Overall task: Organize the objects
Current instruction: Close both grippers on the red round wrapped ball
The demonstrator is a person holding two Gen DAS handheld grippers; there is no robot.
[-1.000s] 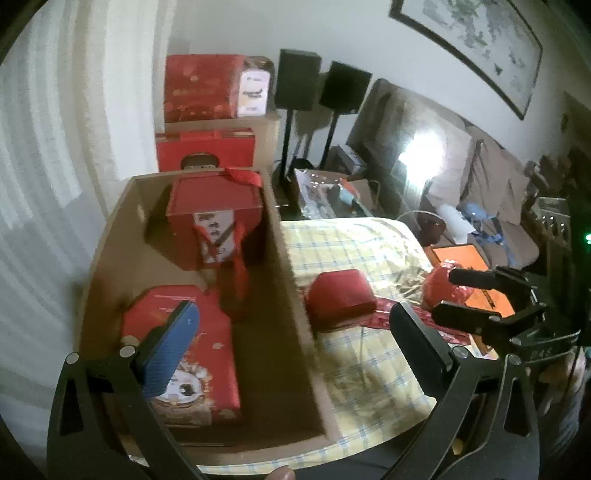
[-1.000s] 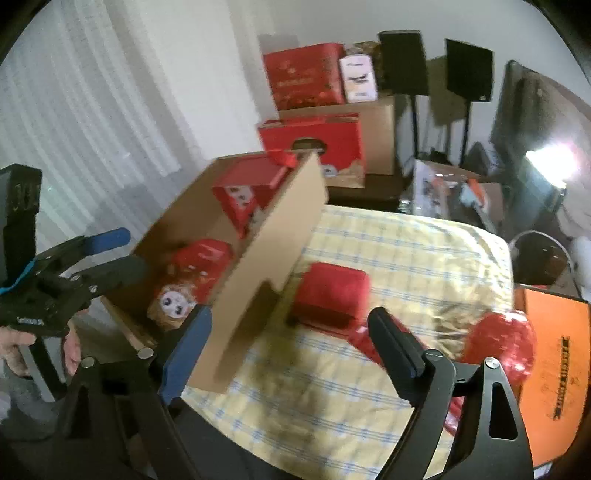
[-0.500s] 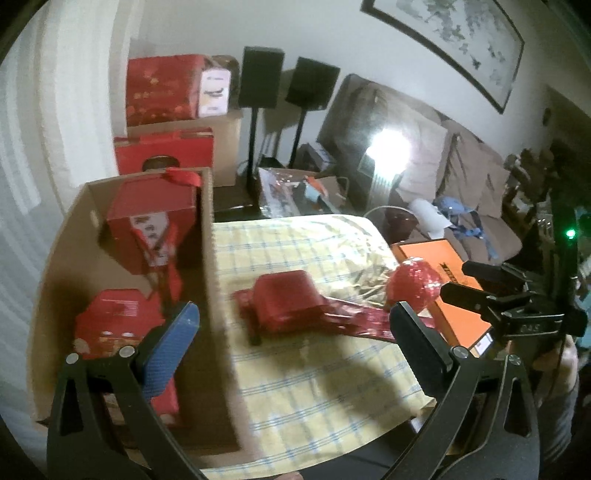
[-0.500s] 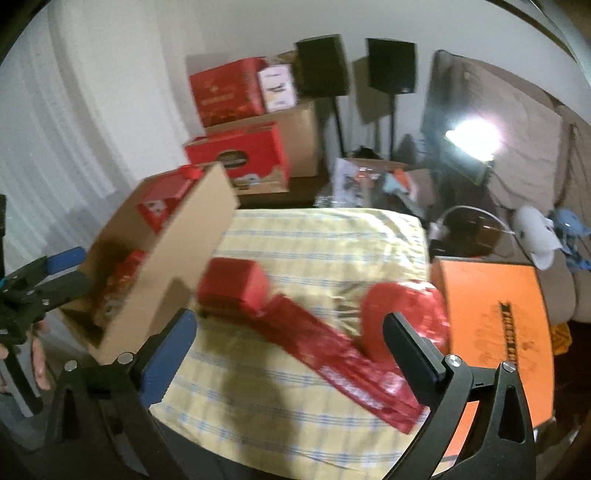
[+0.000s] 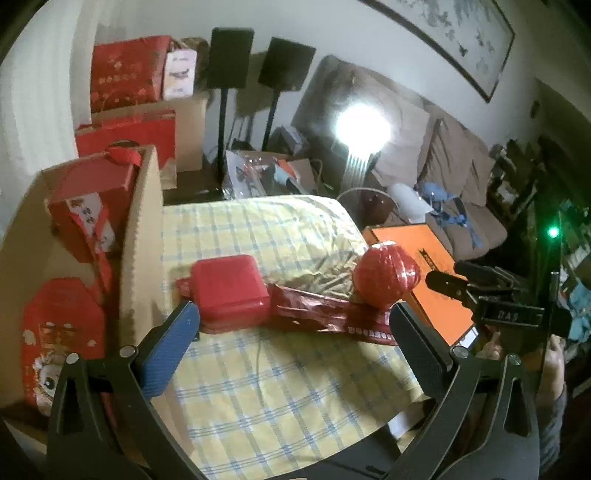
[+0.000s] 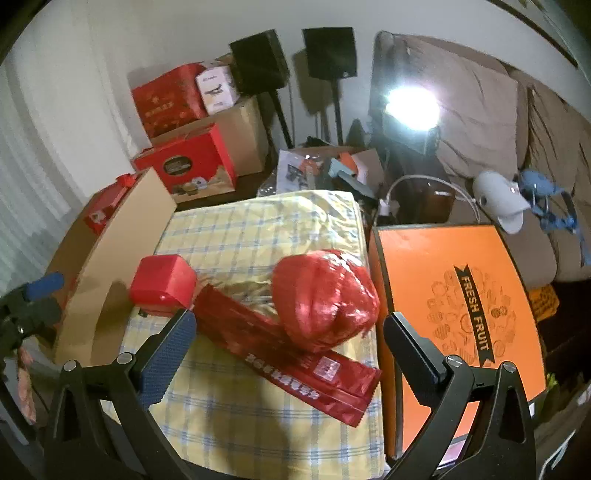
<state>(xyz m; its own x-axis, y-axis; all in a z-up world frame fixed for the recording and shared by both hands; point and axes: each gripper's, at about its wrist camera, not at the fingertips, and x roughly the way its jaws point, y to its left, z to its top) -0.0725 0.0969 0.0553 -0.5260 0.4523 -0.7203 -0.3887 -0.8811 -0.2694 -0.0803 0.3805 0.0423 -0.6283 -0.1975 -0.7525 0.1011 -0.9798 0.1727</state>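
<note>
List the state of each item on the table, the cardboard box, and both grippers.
Left gripper: open, empty.
Right gripper: open, empty.
Cardboard box: open-topped, red packages inside.
Red square box: closed, on the tablecloth.
Red flat packet: lying flat.
Red lantern: wrapped, resting on the packet.

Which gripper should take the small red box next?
Left gripper, probably: its open jaws sit just short of the small red box, beside the cardboard box. The right gripper faces the round red packet.

A bright lamp [image 5: 362, 123] glares before a brown sofa [image 5: 448, 155], 2 black speakers [image 6: 291, 61] against the white wall [image 5: 303, 26].
</note>
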